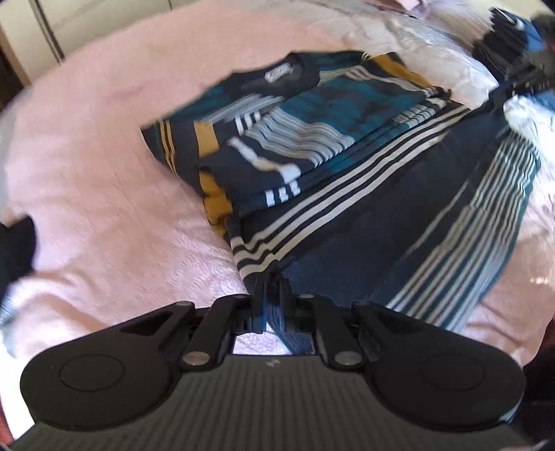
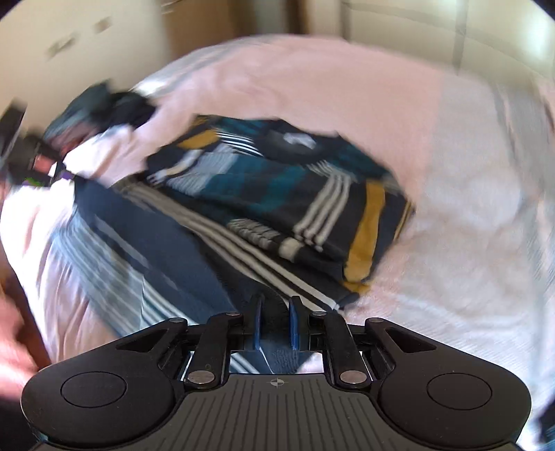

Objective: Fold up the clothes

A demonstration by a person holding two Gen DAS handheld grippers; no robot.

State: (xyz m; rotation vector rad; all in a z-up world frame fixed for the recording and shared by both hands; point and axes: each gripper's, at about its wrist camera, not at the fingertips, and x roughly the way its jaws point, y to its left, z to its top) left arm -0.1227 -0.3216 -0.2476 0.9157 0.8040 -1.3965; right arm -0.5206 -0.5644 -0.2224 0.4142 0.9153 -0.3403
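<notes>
A navy shirt [image 1: 312,145] with white, teal and mustard stripes lies partly folded on a pink bedspread [image 1: 104,180]. Its collar end is far from me and its lower hem is lifted toward both cameras. My left gripper [image 1: 272,295] is shut on the hem's left corner. My right gripper [image 2: 275,312] is shut on the hem's other corner, with the shirt [image 2: 277,180] spread beyond it on the bedspread [image 2: 451,208]. Both views are motion blurred.
A heap of dark clothes [image 1: 513,41] lies at the bed's far right; it also shows in the right wrist view [image 2: 104,107]. Another dark garment [image 1: 14,249] sits at the left edge. Cream cupboard doors [image 2: 433,20] stand behind the bed.
</notes>
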